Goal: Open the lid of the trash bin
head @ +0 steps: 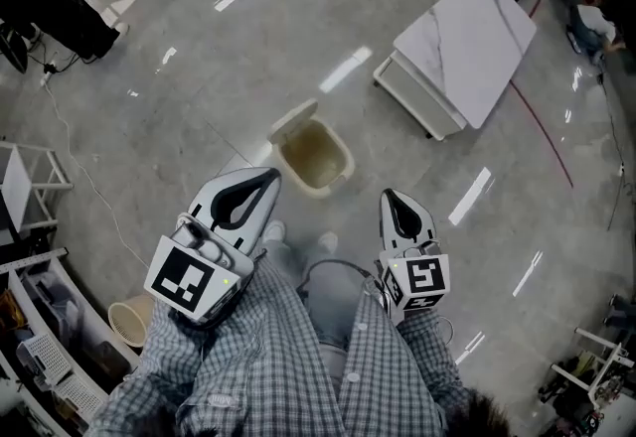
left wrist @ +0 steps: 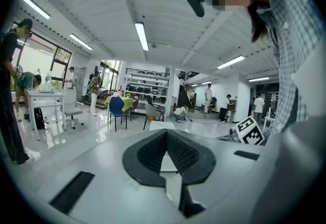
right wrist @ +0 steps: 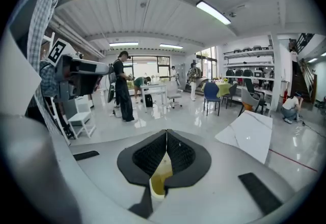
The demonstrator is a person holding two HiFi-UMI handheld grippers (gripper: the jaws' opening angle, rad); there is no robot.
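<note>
The trash bin stands on the grey floor just beyond the person's shoes, a beige tub with its long axis running from near right to far left. Its lid already stands tilted up off the far-left end, so the brownish inside lies bare to the head view. By that showing the opening looks done, or all but done. The bin lies ahead of both tools and between them, lower than either. The left tool has its tip just near and left of the bin's near-left corner, and looks the nearer of the two, also on the lid's side. The right tool sits to the near right, a little farther off. Should the lid need pushing farther back, the left one seems better placed, reaching forward and down toward the far left. Both tools are closed and empty. In the left gripper view the pads meet at the tip of the left tool with nothing held. In the right gripper view those of the right tool meet likewise, and the bin shows through the gap beneath them. A white marbled tabletop lies well apart to the far right.
</note>
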